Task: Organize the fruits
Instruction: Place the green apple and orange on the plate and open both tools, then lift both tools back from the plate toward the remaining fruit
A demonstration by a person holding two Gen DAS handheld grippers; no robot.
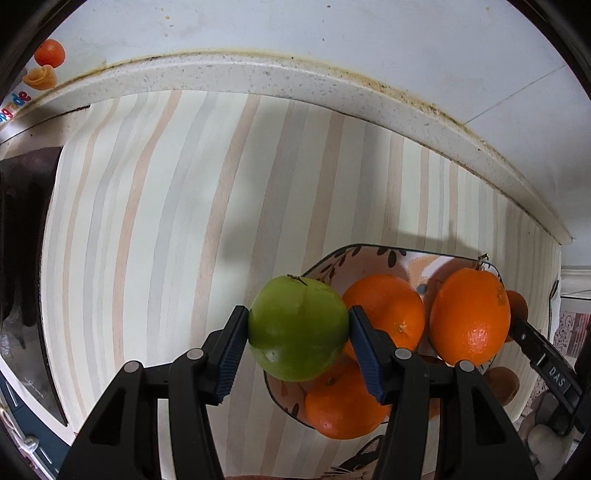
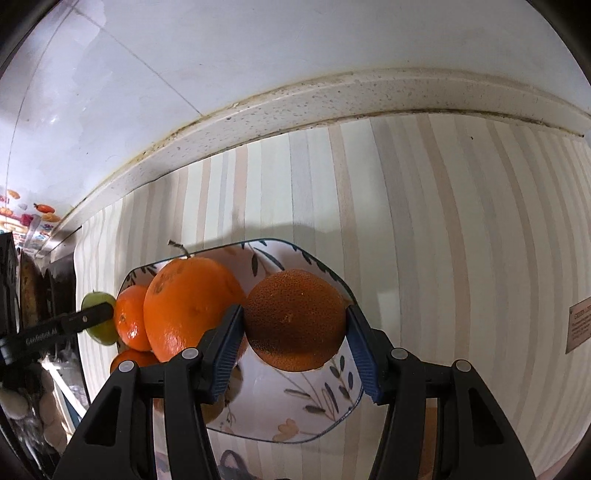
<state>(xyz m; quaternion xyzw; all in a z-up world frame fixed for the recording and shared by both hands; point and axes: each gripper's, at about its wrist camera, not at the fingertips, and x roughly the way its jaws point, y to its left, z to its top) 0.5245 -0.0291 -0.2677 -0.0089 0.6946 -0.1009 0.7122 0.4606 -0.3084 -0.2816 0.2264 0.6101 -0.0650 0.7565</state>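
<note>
My left gripper [image 1: 298, 325] is shut on a green apple [image 1: 295, 332] and holds it at the left rim of a floral bowl [image 1: 325, 269]. Three oranges lie in the bowl: one [image 1: 388, 314] behind the apple, a large one [image 1: 469, 317] at the right, one [image 1: 343, 406] at the front. My right gripper [image 2: 295, 321] is shut on a dark, rough-skinned orange [image 2: 295, 319] and holds it over the bowl [image 2: 314, 406]. The large orange [image 2: 184, 310] sits just left of it. The apple [image 2: 98, 321] and the left gripper's finger [image 2: 66, 326] show at the far left.
The bowl stands on a striped mat [image 1: 166, 221] on a counter with a speckled raised back edge [image 1: 295, 77] and a white tiled wall [image 1: 332, 26]. A dark stove area [image 1: 26, 240] lies left. Brown round items [image 1: 502, 384] sit right of the bowl.
</note>
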